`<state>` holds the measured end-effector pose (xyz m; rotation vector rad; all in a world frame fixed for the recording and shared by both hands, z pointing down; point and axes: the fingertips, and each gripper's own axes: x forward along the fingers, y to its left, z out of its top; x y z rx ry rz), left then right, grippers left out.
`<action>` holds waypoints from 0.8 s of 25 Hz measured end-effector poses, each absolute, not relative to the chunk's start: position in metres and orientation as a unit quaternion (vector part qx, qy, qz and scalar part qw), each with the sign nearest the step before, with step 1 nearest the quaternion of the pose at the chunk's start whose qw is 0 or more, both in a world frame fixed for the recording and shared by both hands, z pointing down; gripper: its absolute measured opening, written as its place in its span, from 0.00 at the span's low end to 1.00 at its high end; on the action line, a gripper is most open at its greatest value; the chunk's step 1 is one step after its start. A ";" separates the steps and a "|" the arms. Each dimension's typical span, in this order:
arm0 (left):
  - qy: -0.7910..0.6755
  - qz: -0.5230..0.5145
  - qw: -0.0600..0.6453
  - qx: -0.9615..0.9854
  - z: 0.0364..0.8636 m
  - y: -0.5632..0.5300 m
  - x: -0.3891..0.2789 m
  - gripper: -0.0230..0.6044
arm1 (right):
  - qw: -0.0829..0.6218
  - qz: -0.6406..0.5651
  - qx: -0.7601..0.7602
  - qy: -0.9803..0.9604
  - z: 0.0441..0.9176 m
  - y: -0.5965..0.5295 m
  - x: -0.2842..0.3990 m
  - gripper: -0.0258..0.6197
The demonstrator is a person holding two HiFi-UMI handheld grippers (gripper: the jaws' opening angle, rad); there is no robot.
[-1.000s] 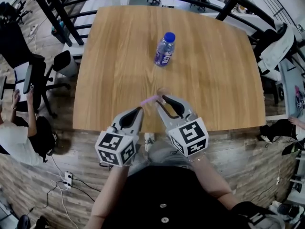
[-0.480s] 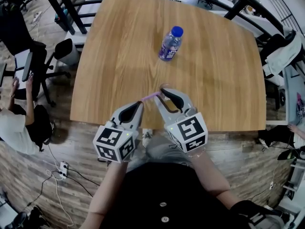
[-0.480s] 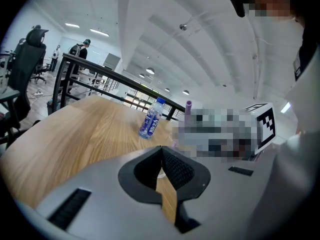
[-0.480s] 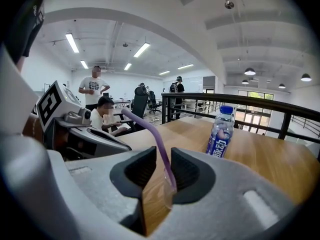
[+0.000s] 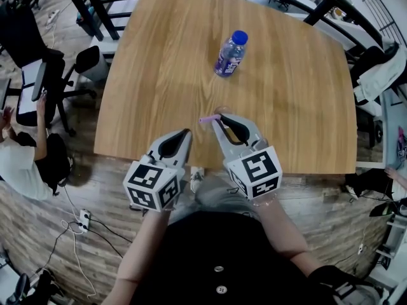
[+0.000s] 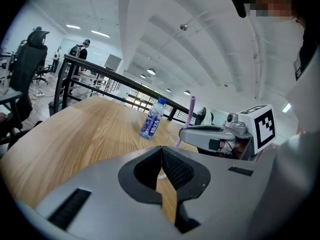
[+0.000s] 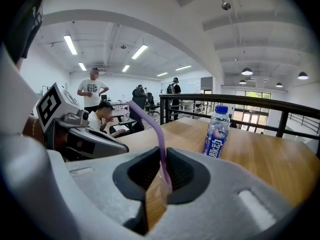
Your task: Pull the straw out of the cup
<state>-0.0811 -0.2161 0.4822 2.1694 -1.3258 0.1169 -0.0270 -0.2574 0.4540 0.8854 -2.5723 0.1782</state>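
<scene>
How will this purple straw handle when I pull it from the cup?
The straw looks thin, so it will likely flex or flatten where the right gripper's jaws are closing on it. The clear cup looks light and the left gripper is off it, so it may tip or lift along.

1. A blue-capped water bottle [image 5: 229, 54] stands upright on the far part of the wooden desk [image 5: 152, 75].
2. A black railing [image 7: 250, 100] runs behind the desk.
3. A black office chair [image 5: 22, 46] and a seated person [image 5: 19, 170] are to its left.
</scene>
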 end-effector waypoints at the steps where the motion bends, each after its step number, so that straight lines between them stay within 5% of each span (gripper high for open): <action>1: -0.498 0.044 0.293 0.815 0.482 -0.217 -0.081 0.06 | 0.202 0.069 0.321 -0.923 0.453 -0.258 -0.025 0.09; 20: -0.509 0.035 0.273 0.816 0.467 -0.232 -0.068 0.06 | 0.122 0.108 0.314 -0.935 0.424 -0.272 0.003 0.09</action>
